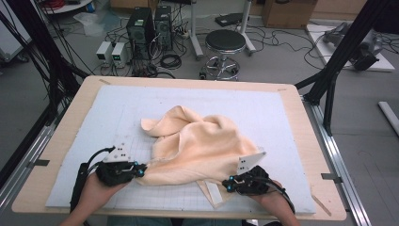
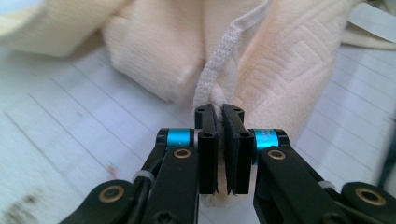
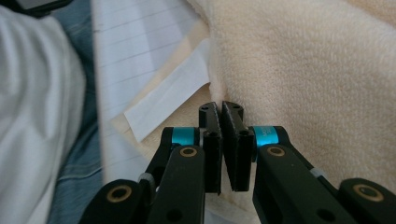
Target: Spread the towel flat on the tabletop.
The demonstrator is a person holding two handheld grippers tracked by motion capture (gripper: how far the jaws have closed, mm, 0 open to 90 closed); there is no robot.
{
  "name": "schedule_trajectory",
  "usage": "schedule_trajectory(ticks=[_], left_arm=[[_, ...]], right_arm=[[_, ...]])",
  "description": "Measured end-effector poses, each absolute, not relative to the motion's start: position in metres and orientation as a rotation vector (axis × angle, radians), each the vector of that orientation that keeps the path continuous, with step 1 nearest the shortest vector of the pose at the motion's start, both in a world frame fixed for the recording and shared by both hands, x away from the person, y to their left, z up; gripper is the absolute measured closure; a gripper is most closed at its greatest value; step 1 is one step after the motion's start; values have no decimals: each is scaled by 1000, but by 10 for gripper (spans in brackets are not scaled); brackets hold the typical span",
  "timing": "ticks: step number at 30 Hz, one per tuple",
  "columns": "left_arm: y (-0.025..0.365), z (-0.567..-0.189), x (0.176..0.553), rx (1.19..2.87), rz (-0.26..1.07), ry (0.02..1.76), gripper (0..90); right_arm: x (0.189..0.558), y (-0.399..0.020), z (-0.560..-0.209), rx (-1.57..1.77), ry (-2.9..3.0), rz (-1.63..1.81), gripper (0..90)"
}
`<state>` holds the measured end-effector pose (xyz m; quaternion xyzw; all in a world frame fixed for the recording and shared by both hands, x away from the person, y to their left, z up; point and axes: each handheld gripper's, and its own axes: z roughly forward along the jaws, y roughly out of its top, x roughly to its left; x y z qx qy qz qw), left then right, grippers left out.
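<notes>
Beyond the wooden table [image 1: 56, 155] — a round black stool [image 1: 225, 42], two black computer towers [image 1: 149, 27], tangled floor cables [image 1: 282, 40].

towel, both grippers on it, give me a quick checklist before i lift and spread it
1. Left gripper clamped on the towel: ok, its jaws are closed on the hemmed edge.
2. Right gripper clamped on the towel: ok, its jaws are closed on the edge next to the white label.
3. Both grips on corners of one side: cannot tell, the cloth is bunched.
4. Towel flat and untangled: not ok, it lies crumpled with folds between the grippers.
5. Towel fully on the table: ok, the white mat shows around it.
</notes>
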<state>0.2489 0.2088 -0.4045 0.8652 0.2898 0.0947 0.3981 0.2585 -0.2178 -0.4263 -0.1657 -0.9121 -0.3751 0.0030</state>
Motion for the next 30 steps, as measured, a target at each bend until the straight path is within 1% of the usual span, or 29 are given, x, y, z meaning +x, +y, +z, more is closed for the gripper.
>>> schedule_trajectory(ticks=[3,5,6,7,8,9,10,12,15,17,20,23,26,29,30], left_arm=[[212,-409,230,2215,201,718,846],[212,-412,224,2224,186,715,844],[211,-413,222,2231,182,702,841],[211,-412,222,2230,175,687,828],[210,-411,223,2222,181,680,778],[208,-407,226,2197,187,680,708],[207,-404,229,2188,186,673,668],[200,-392,239,2152,205,652,613],[185,-380,255,2123,214,606,583],[169,-374,268,2133,223,556,566],[147,-374,286,2148,263,494,541],[130,-384,307,2195,303,449,528],[119,-403,331,2244,231,491,528],[118,-421,347,2293,198,563,534],[118,-427,352,2314,187,576,558]], right_arm=[[243,-222,-422,-480,-2843,-1194,868],[238,-225,-418,-463,-2836,-1207,860],[236,-226,-417,-456,-2834,-1210,837],[235,-227,-414,-457,-2846,-1227,760],[236,-228,-412,-464,-2841,-1242,746],[238,-231,-409,-464,-2831,-1263,706],[240,-233,-405,-485,-2832,-1284,678],[245,-237,-400,-514,-2847,-1306,650],[256,-240,-393,-600,-2913,-1313,609],[265,-240,-393,-641,-2920,-1322,593],[280,-239,-396,-687,-2955,-1313,554],[296,-240,-404,-751,-2976,-1237,537],[307,-244,-414,-796,-2965,-1186,538],[312,-249,-426,-835,-2945,-1151,579],[311,-249,-429,-839,-2936,-1140,603]])
